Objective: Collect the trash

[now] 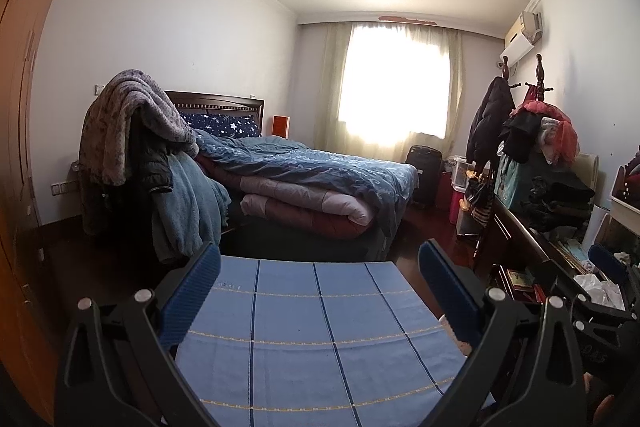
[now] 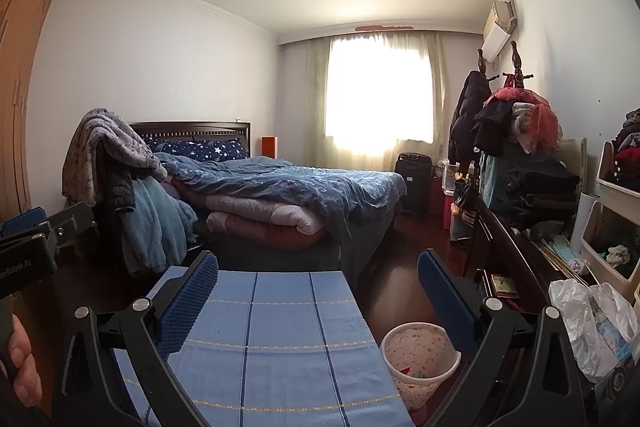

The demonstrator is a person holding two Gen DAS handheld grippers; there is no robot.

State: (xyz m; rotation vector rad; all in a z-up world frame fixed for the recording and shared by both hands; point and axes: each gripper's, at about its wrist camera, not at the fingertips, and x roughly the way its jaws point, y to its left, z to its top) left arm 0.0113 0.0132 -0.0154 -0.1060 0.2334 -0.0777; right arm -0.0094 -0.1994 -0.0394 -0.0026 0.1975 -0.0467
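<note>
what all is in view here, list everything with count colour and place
cloth: one, light blue with dark stripes, covering the surface under both grippers
bin: one, white with red speckled liner, on the floor right of the cloth
plastic bag: one, clear white, crumpled on the dresser at right
bed: one, blue duvet over folded pink quilts, centre
star pillow: dark blue, at the headboard
suitcase: one, black, below the window
coat racks: two, dark wood, draped with clothes
left gripper: open
right gripper: open
</note>
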